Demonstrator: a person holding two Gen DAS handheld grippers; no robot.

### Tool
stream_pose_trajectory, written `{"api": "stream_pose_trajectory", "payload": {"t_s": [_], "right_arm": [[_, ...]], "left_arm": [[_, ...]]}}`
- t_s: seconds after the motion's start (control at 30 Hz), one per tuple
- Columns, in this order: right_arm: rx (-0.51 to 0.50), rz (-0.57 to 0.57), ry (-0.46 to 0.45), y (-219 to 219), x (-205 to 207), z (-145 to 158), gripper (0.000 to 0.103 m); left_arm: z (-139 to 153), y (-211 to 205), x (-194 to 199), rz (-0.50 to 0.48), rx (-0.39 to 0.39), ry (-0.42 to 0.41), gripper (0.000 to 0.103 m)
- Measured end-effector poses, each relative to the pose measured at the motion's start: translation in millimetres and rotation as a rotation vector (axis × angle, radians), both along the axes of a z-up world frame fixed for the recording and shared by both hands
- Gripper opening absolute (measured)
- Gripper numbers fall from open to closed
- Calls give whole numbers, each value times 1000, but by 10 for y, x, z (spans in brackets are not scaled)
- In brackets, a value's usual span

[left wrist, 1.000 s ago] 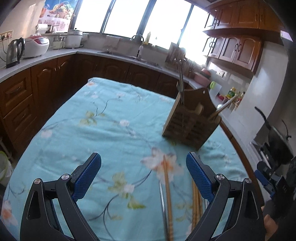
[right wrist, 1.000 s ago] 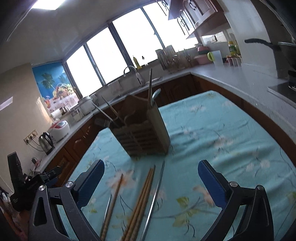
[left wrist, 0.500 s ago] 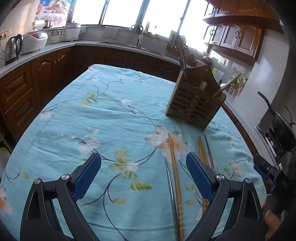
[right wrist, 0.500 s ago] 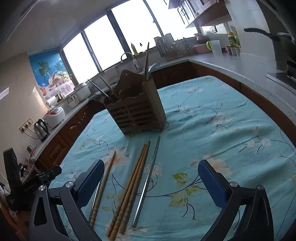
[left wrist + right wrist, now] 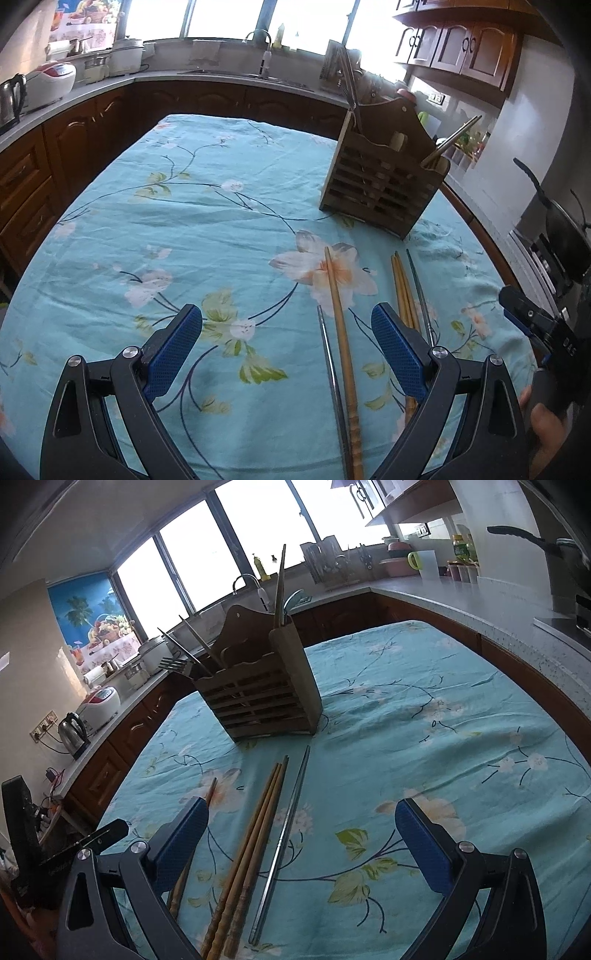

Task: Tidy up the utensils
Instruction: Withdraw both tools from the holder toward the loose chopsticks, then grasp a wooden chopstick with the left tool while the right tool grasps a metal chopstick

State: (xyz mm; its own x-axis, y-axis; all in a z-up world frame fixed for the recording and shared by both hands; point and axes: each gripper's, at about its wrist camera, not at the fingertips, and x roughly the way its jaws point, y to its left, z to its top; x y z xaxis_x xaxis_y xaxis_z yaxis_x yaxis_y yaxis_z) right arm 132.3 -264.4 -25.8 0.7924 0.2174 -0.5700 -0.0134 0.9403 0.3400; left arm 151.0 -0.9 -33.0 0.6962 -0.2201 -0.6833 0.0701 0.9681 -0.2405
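A slatted wooden utensil holder (image 5: 384, 184) (image 5: 262, 698) stands on the floral turquoise tablecloth (image 5: 192, 229), with forks and chopsticks sticking out of it. In front of it lie loose chopsticks: a single wooden one (image 5: 341, 347) beside a metal one (image 5: 334, 387), a wooden pair (image 5: 251, 845) (image 5: 402, 291) and another metal one (image 5: 286, 834) (image 5: 419, 291). My left gripper (image 5: 286, 347) is open above the cloth, left of the single wooden chopstick. My right gripper (image 5: 301, 842) is open over the pair and the metal chopstick, holding nothing.
Dark wood cabinets and a pale counter (image 5: 461, 602) ring the table. A kettle (image 5: 74, 734) and rice cooker (image 5: 99, 705) stand on the left counter. A pan (image 5: 565, 225) sits on the stove at the right. A hand (image 5: 546, 424) grips the other tool.
Both grippers have tilted down and pulled back from the holder, so more of the loose chopsticks show. Both stay open.
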Motion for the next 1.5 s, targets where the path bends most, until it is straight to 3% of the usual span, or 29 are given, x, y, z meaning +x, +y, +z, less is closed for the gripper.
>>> {"api": "stream_pose_trajectory", "payload": {"t_s": [0.17,0.27,0.33,0.47,0.6,0.87,1.0,1.1,1.17,1.23,1.27,1.3,1.5], "right_arm": [[-32,15,10,76,129,-8,96],[-34,43,38,124,255,-36,81],[-35,55,62,151,355,-69,69],[-55,59,114,187,581,-147,51],[-65,64,161,208,803,-236,43],[-97,80,214,284,1115,-350,40],[-134,71,251,300,1238,-445,31],[-196,73,243,361,1272,-453,30],[-239,78,239,424,1278,-466,29],[-277,75,238,462,1277,-470,23],[-280,77,238,461,1275,-472,15],[-272,77,239,451,1284,-470,9],[-147,68,238,279,1206,-432,4]], "left_arm": [[-16,-103,136,-39,15,20,94],[-31,-173,258,-71,12,52,81],[-52,-218,350,-90,5,73,68],[-112,-317,505,-130,-14,109,54],[-178,-402,650,-160,-25,147,39],[-294,-557,880,-189,8,195,36],[-392,-654,968,-207,30,218,28],[-393,-743,969,-214,77,193,26],[-400,-788,974,-218,92,186,18],[-414,-814,987,-221,100,181,7],[-419,-812,1002,-221,95,181,7],[-418,-803,1010,-221,85,184,6],[-354,-719,956,-224,28,187,5]]}}
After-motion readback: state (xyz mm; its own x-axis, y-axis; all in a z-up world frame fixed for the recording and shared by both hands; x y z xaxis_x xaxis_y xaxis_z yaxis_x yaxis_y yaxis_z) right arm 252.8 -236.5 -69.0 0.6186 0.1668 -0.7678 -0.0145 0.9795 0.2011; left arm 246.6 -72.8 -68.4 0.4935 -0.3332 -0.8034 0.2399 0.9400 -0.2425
